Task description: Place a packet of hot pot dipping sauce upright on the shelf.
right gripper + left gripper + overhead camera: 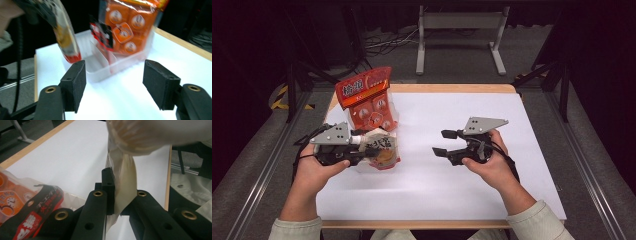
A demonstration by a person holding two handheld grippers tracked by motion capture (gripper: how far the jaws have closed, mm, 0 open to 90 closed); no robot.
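Orange-and-cream snack pouch (381, 151) is pinched at its edge by the left gripper (362, 150) and held just above the clear divided bin (120, 65), where an orange pack (368, 100) is already stood up. Right gripper (444, 142) is spread wide, nothing in it. Looks like a slotting-in step; lining up with a free compartment would be needed next.

Glossy plastic snack bag (368, 99), clear plastic bin (120, 63), matt white tabletop (452, 165), wooden edge
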